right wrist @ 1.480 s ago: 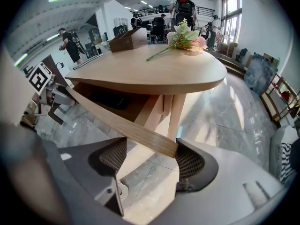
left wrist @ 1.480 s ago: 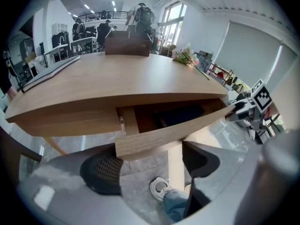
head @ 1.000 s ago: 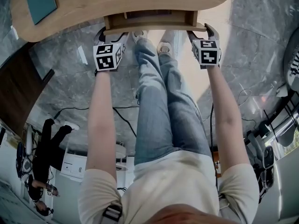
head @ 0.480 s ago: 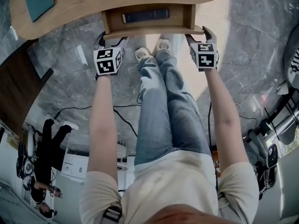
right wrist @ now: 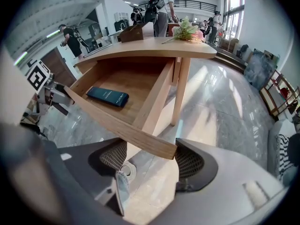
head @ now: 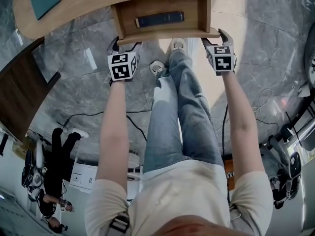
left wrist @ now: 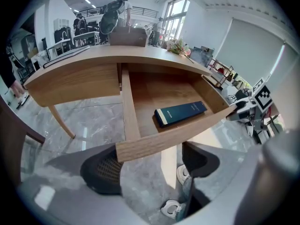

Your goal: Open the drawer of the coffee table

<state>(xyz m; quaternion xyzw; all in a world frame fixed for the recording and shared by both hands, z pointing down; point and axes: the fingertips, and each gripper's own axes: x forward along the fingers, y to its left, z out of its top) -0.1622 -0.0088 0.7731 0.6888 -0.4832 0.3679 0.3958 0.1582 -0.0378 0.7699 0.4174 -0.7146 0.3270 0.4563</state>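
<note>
Two grippers, one at each end of the drawer (head: pixel 167 34) front | left gripper (left wrist: pixel 152 165): fingers spread, board's left corner between them | right gripper (right wrist: pixel 151 159): fingers spread, right corner between them | drawer stands open under the wooden counter (head: pixel 98 4) | dark book (head: pixel 160 19) lies flat inside

You had a coffee table (head: pixel 98 6) and a drawer (left wrist: pixel 168 137) of pale wood, smooth and matt. The book (left wrist: pixel 180 113) had a dark cover with a slight shine. The floor (head: pixel 69 77) was polished grey stone, glossy. Your left gripper (left wrist: pixel 150 167) and right gripper (right wrist: pixel 151 159) were matt grey plastic, their pads (left wrist: pixel 105 170) black and rough like mesh. Your jeans (head: pixel 172 117) were denim cloth.
</note>
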